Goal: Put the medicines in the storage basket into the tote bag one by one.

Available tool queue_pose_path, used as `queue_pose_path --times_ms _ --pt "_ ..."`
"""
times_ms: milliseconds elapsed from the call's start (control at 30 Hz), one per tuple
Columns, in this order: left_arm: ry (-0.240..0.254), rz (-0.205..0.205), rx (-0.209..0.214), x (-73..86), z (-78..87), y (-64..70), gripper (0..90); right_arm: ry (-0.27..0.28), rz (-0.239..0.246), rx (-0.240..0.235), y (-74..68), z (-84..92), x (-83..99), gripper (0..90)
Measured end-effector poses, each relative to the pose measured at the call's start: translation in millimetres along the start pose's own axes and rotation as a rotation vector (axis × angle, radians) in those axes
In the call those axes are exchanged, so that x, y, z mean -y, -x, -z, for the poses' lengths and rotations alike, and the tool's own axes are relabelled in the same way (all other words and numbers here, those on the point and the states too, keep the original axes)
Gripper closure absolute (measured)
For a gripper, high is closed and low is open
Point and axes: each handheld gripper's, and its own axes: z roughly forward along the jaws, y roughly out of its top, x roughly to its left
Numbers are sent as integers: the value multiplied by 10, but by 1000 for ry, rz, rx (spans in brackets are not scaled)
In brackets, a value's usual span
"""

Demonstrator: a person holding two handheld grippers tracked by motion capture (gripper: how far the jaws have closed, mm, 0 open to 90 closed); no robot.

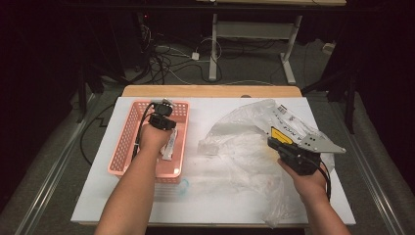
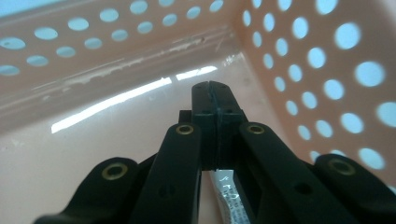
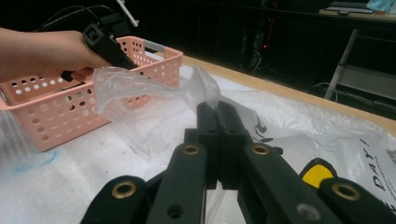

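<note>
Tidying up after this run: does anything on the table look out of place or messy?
The crumpled clear plastic bag sprawls over the white table, one fold pinched up by the right gripper. The pink perforated basket sits slightly askew; the left gripper is shut inside it beside a white packet.

Plastic bag [image 3: 327, 135], right edge of the right gripper view: black print ending "DAY!" — the start is cut off.
Same bag, high view, right of centre: black print (too small to read) beside a yellow label [image 1: 281, 135].
Packet [image 2: 229, 193], bottom centre of the left gripper view: fine print — illegible.
</note>
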Motion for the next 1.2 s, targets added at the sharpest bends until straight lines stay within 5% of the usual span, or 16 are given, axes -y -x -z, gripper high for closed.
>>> queue_pose_path --times_ms 100,233,433,667,1200 --pt "12 -13 -10 -1 65 23 874 -1 -1 2 -2 2 0 900" --pt "-13 -17 1 10 118 52 615 -5 4 -1 -9 -5 4 900" --pt "-88 -18 -27 30 92 125 451 -4 7 -1 -26 -7 1 900" --pt "-144 -2 -27 67 -5 161 467 -1 6 1 -24 11 -5 900" --pt "-164 36 -16 89 -97 185 554 6 -3 0 -20 23 -5 900"
